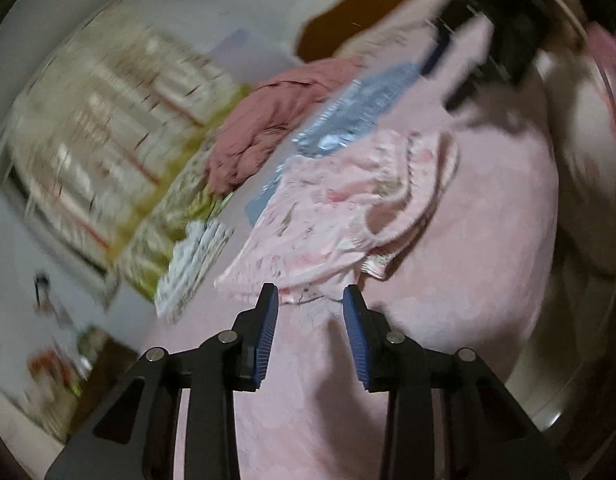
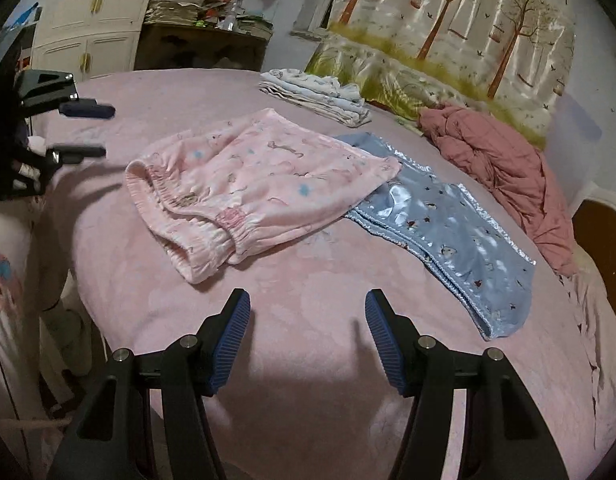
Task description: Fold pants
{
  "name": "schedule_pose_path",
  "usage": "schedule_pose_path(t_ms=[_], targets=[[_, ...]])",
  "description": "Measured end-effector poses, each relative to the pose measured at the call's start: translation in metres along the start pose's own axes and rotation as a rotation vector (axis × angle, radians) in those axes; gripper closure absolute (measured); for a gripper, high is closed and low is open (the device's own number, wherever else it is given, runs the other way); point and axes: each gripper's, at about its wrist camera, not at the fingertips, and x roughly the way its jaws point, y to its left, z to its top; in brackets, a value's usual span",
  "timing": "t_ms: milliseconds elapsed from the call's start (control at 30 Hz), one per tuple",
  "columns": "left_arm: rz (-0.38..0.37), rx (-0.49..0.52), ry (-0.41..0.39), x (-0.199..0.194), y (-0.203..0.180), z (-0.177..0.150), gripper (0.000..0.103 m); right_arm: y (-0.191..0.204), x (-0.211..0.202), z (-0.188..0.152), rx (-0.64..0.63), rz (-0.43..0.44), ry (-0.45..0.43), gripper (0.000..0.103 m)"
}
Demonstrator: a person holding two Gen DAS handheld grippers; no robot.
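Pink pants (image 2: pixel 252 184) lie on our pink bedspread (image 2: pixel 308 360) beside blue satin pants (image 2: pixel 447 232); left gripper (image 1: pixel 309 300) gapes at their edge, right gripper (image 2: pixel 308 304) apart, short of them.

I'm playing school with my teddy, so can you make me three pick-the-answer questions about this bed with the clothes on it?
1. Where do the pink pants lie?
A. on the floor
B. on the bed, partly over the blue pants
C. in the cupboard

2. What colour are the shiny pants next to them?
A. blue
B. green
C. black

3. How is the right gripper?
A. shut on a sock
B. holding the pink pants
C. open and holding nothing

Answers:
1 B, the pink pants rest on the pink bed cover and overlap the blue pair's end.
2 A, their satin is light blue.
3 C, its jaws stand apart with only bed cover between them.
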Motion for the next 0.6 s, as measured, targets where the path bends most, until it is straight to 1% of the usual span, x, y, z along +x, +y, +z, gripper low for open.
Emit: schedule_pose_path(t_ms=[33,133,167,267,367,433,600], targets=[[-0.004,0.042,0.005,0.006,-0.001,0.001,0.069,-0.003,0.001,0.0,0.008,-0.002,0.002,0.041],[0.032,0.176,0.049,0.027,-0.006,0.001,0.069,-0.011,0.004,0.0,0.039,0.006,0.012,0.041],[0.028,0.218,0.053,0.03,-0.007,0.0,0.069,-0.011,0.005,0.0,0.045,0.01,0.016,0.041],[-0.014,0.327,0.04,0.03,-0.016,0.002,0.069,-0.016,0.008,-0.002,0.05,0.018,0.036,0.041],[-0.026,0.418,0.02,0.029,-0.029,0.003,0.069,-0.016,0.012,-0.003,0.026,0.021,0.057,0.041],[-0.021,0.461,0.013,0.032,-0.036,0.005,0.069,-0.017,0.016,-0.002,0.009,0.031,0.07,0.041],[-0.011,0.509,-0.018,0.032,-0.045,0.007,0.069,-0.015,0.024,0.002,-0.024,0.041,0.083,0.041]])
